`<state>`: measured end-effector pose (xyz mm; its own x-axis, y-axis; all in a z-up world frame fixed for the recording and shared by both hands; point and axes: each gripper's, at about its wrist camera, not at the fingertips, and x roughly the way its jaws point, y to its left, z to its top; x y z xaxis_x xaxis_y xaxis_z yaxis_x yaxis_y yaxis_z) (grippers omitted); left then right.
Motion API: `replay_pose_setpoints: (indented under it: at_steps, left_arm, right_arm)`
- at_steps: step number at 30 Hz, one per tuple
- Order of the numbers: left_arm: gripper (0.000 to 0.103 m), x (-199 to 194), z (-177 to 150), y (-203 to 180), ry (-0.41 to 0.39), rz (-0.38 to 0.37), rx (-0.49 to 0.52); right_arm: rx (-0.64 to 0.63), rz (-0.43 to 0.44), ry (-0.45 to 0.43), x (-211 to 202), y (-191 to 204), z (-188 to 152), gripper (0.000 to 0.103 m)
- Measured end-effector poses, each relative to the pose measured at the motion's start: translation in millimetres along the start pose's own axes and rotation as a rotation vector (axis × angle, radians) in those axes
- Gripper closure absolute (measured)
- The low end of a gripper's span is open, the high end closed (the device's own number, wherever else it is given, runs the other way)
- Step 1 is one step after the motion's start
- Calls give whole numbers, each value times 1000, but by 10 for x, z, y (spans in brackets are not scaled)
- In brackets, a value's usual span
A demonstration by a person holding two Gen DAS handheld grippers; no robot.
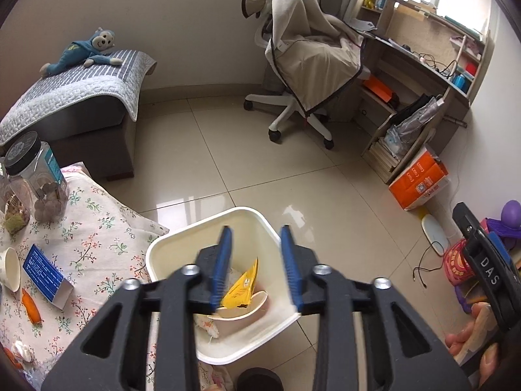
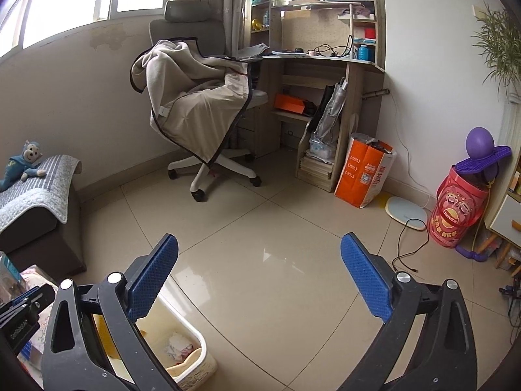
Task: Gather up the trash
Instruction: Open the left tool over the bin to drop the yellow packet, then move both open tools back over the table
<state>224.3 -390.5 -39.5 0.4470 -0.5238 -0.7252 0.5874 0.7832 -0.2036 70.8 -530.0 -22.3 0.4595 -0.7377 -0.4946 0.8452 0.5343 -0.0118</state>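
Drop step: your left hand-held gripper (image 1: 255,262) hovers half-spread and empty over the bin (image 1: 182,244), yellow wrapper (image 1: 241,288) already inside, right hand-held gripper (image 2: 259,272) spread wide; next, probably grab the orange scrap (image 1: 31,306) on the worktop (image 1: 97,228).

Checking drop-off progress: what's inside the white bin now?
Inside the white bin: a yellow wrapper, a paper cup lying beneath it, and crumpled paper scraps. The left gripper hides part of the bin's bottom.
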Motion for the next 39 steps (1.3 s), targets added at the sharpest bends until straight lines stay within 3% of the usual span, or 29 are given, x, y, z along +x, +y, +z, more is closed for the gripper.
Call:
replay_pose_setpoints:
  at_steps: [1, 6, 10, 15, 22, 32, 39]
  left_arm:
    - [45, -33, -18, 7, -15, 18, 3]
    - [31, -268, -68, 128, -91, 158, 30]
    - [13, -574, -103, 291, -213, 313, 23]
    - [10, -877, -168, 539, -299, 411, 8]
    - [9, -1184, -372, 946, -351, 531, -21]
    - [8, -1440, -673, 1686, -307, 618, -126]
    - [8, -1564, -917, 2252, -257, 689, -216]
  right_arm:
    - [-3, -2, -4, -18, 13, -8, 7]
    - [-42, 36, -26, -149, 234, -49, 7]
    - [-66, 78, -60, -347, 453, -105, 7]
    - [-115, 129, -98, -585, 765, -203, 7]
    - [-177, 243, -94, -881, 1247, -384, 7]
    - [-288, 347, -129, -1308, 1905, -694, 7]
    - [-334, 431, -107, -1527, 2345, -859, 7]
